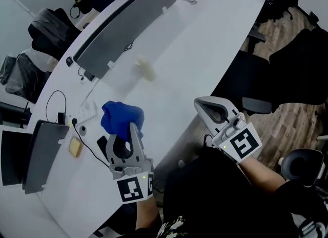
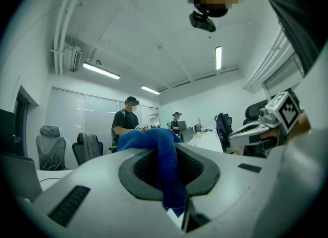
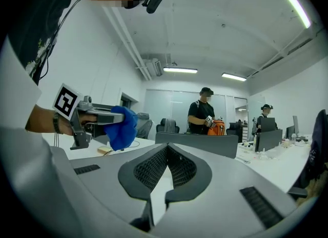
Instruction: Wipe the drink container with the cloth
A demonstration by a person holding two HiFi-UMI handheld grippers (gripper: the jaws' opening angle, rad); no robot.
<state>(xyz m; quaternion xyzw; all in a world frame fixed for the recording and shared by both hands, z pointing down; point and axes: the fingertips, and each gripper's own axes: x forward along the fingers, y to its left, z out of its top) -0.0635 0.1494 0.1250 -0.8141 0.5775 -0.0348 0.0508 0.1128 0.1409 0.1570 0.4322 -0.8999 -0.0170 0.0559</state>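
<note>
My left gripper (image 1: 132,128) is shut on a blue cloth (image 1: 121,118), which bunches up over its tips above the white table (image 1: 195,57). In the left gripper view the cloth (image 2: 156,140) hangs down between the closed jaws of the left gripper (image 2: 167,155). My right gripper (image 1: 199,102) is shut and holds nothing; it hovers at the table's near edge, to the right of the cloth. Its own view shows the right gripper (image 3: 166,152) with jaws together, and the left gripper's cloth (image 3: 122,125) off to the left. A small pale yellowish container (image 1: 145,70), blurred, sits farther out on the table.
A grey divider panel (image 1: 128,21) runs along the table's far left. A dark monitor (image 1: 38,155), a power strip with cables (image 1: 84,113) and a small yellow block (image 1: 75,147) lie at the left. Black office chairs (image 1: 287,62) stand on the right. Two people (image 3: 202,111) stand in the background.
</note>
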